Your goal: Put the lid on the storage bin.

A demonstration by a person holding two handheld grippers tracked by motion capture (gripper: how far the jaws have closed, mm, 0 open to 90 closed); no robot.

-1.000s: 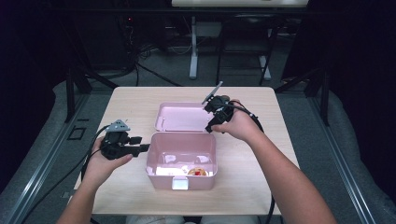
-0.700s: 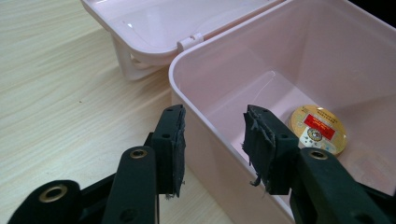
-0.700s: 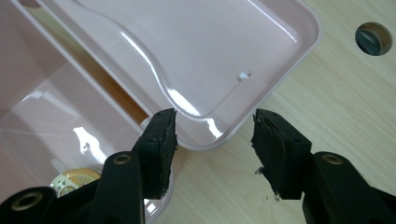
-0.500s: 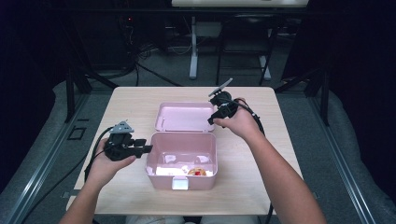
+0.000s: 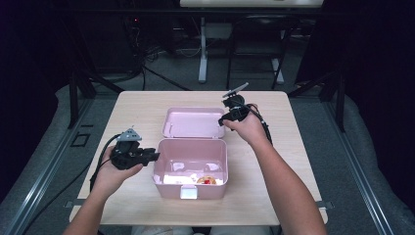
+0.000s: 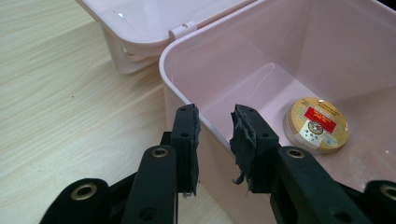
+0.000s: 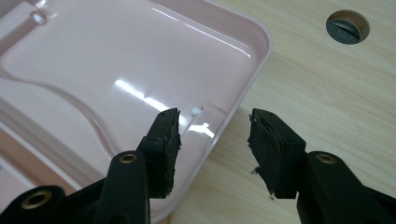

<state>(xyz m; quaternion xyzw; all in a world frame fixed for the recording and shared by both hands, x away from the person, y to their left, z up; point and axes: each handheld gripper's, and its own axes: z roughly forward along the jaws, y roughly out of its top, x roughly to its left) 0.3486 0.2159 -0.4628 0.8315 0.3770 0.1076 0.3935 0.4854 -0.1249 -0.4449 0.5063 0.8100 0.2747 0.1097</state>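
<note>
Dark room, black frames and cables behind; pale wood table [image 5: 137, 112] in centre. Pink box [image 5: 192, 169] open on table, near front edge, latch tab facing the person. Hinged lid [image 5: 193, 122] thrown back flat on table behind box, inner face up. Inside box: round gold tin [image 6: 317, 123] with red label, lying flat on floor of box toward one wall; seen from above as a small gold-red spot [image 5: 208, 180] near front right corner.

Left gripper [image 6: 215, 135] held level at left side wall of box, jaws straddling rim: one jaw outside wall, other jaw over interior. Jaws have just been closing, wall between them; narrow gap visible on each side, pads not yet pressing. From above, left gripper [image 5: 152, 156] just beside box's left wall, hand behind it on table side.

Right gripper [image 7: 212, 135] tilted down over right far corner of lid, jaws straddling lid rim: one jaw over inner face, other over bare table. Jaws have just been closing, rim between them, clear gap, no contact seen. From above, right gripper [image 5: 226, 119] at lid's right edge. Round cable hole [image 7: 348, 27] in table beyond lid corner.
</note>
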